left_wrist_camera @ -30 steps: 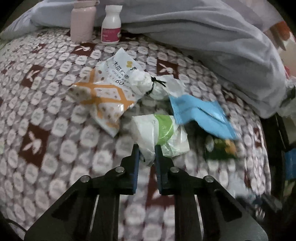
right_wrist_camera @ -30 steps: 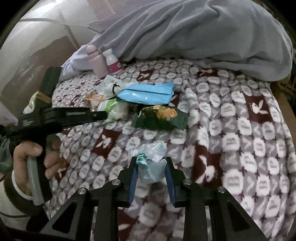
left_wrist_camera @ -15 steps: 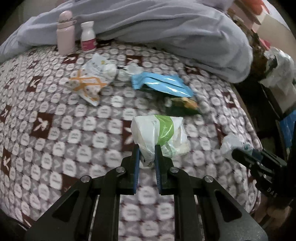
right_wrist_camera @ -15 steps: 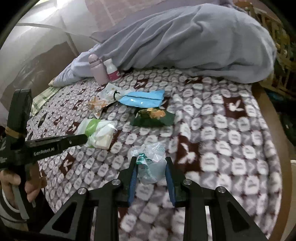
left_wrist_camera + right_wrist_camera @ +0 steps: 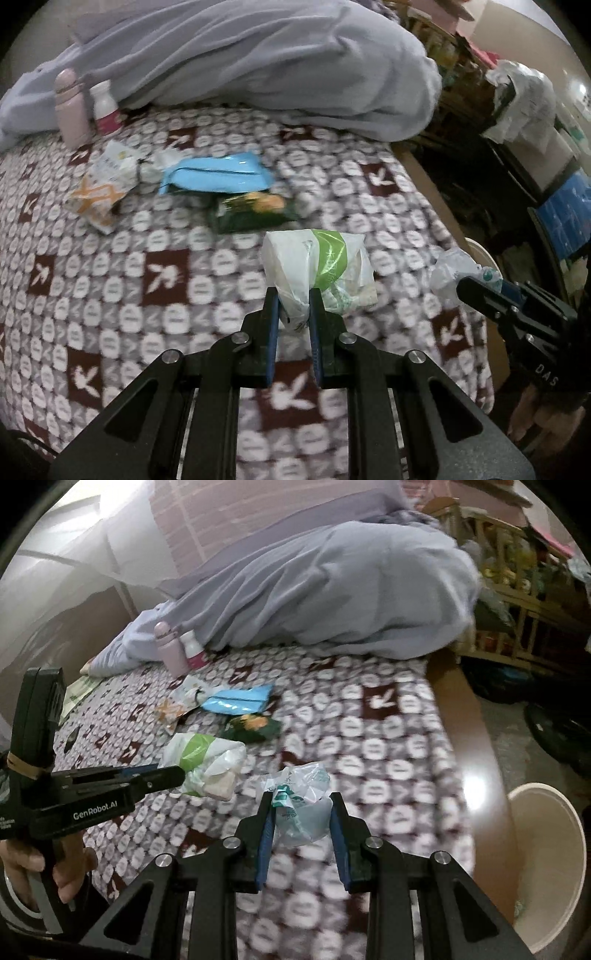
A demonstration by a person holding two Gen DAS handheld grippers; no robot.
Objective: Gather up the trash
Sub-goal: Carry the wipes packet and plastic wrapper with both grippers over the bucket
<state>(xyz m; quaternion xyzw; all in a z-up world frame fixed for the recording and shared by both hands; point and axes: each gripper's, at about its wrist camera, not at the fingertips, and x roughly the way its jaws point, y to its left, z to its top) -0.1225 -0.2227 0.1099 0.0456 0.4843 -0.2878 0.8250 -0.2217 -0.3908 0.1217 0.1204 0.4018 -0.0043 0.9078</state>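
Trash bag (image 5: 317,269) between left gripper (image 5: 293,295) pads

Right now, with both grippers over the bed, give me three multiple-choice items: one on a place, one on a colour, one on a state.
1. Where is the pale bin?
A. on the bed
B. beside the bed, on the floor
C. by the bottles

2. What colour is the flat packet next to the dark green wrapper?
A. blue
B. red
C. yellow

3. What is the left gripper doing?
A. open, holding nothing
B. shut on a bottle
C. shut on the white-and-green bag

Answers: 1 B, it sits past the bed's edge; 2 A, plainly blue; 3 C, pads pinch the bag.
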